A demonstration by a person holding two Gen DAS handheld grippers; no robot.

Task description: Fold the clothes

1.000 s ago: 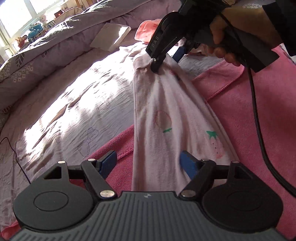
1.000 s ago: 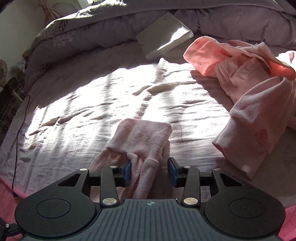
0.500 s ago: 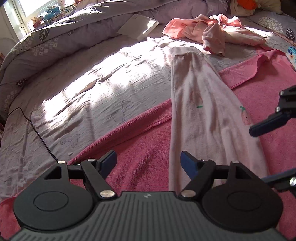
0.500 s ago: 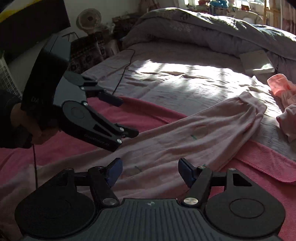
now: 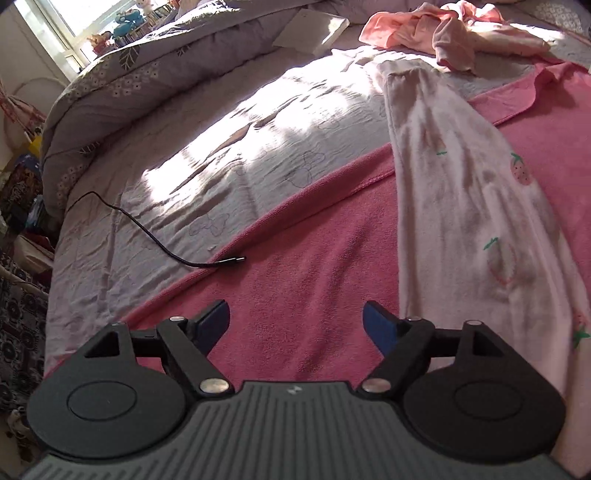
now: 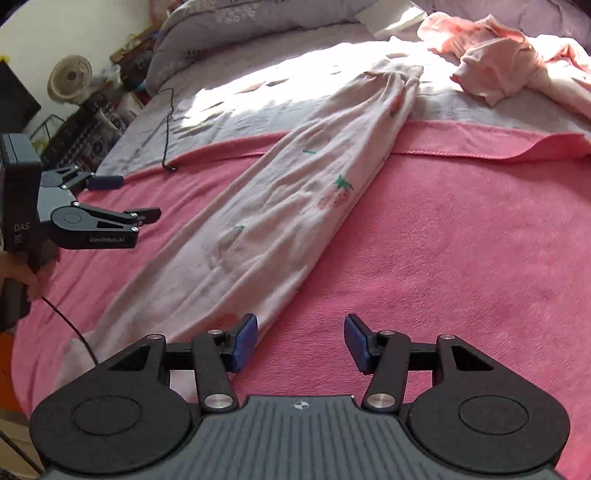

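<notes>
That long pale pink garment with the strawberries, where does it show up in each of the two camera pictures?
Left wrist view: the strawberry garment runs down the right side, from the sunlit sheet onto the pink blanket.
Right wrist view: the strawberry garment crosses the middle diagonally, from upper right to lower left.
Shared landmark: the crumpled pile of pink clothes lies beyond its far end in both.
</notes>
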